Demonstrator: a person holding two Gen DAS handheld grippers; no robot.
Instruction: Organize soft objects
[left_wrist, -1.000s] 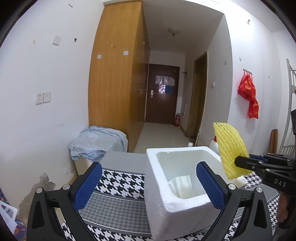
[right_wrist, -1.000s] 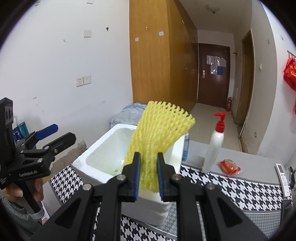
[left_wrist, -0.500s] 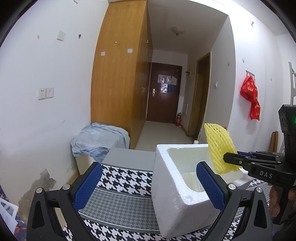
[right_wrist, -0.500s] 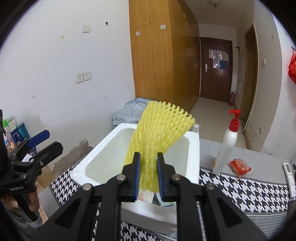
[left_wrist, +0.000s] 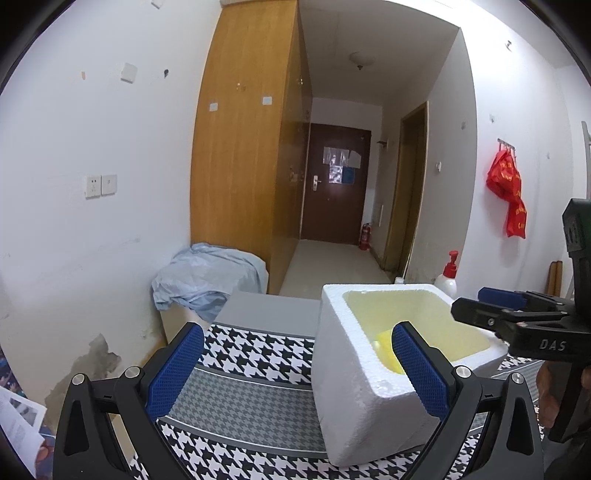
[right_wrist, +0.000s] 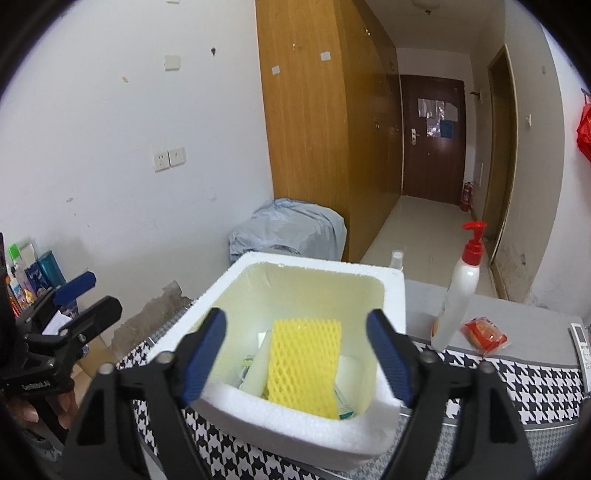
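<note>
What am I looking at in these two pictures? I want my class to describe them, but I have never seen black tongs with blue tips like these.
No robot here: a person holds a two-finger tool in each hand, with a wide-angle camera on each looking along its fingers. One picture comes from the left hand-held gripper, open and empty; the other from the right hand-held gripper, whose jaws are opening with nothing pressed between them. Each tool also shows at the edge of the other's picture. On the houndstooth tablecloth stands a white foam box. Inside it lies a yellow foam net sleeve on other packing pieces. Beside the box stand a pump bottle, a red packet and a remote control.
</note>
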